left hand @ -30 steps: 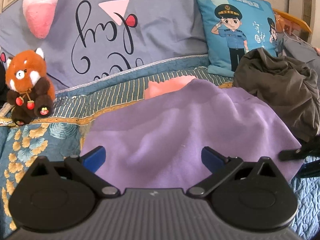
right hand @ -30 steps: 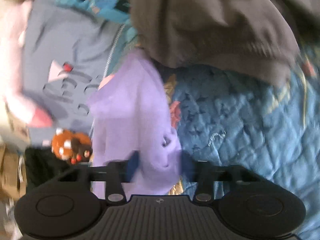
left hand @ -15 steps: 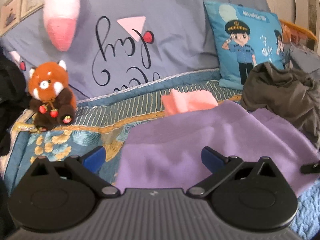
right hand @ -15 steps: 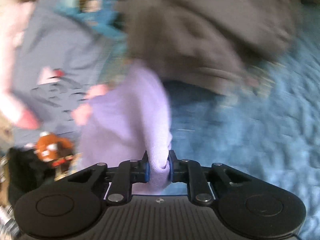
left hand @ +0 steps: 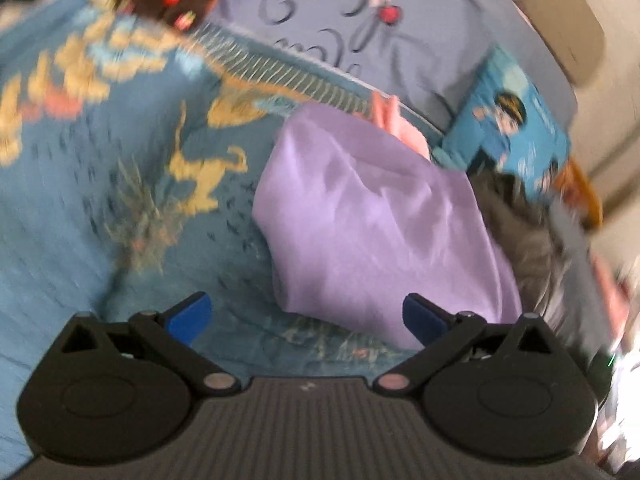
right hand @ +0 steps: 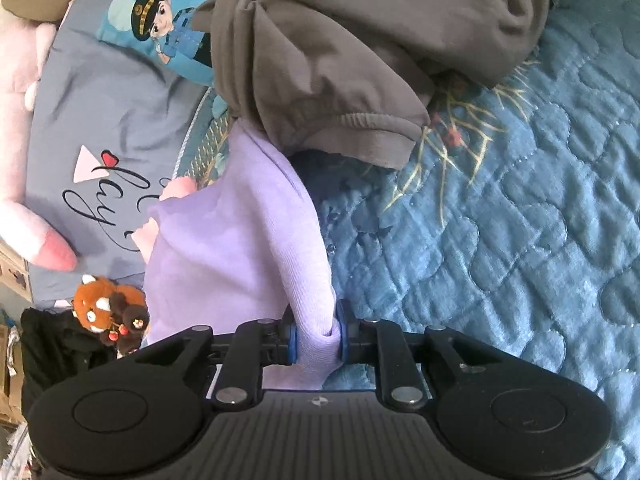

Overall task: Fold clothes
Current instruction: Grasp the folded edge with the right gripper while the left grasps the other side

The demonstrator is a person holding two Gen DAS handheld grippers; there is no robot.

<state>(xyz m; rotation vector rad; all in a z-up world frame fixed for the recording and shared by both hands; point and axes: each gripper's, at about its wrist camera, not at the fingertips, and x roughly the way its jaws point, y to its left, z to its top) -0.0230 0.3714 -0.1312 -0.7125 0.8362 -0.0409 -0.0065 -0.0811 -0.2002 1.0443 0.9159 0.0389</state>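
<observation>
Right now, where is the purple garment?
In the right wrist view, the purple garment lies on the blue quilt, below the grey clothes, its near corner pinched in the right gripper.

A bed carries everything, covered by a blue quilt (right hand: 520,220). On it lie a purple cloth (right hand: 240,248), a crumpled grey garment (right hand: 340,60) touching its far end, a pink cloth (left hand: 394,120), a cartoon pillow (right hand: 168,20) and a plush (right hand: 110,312).
</observation>
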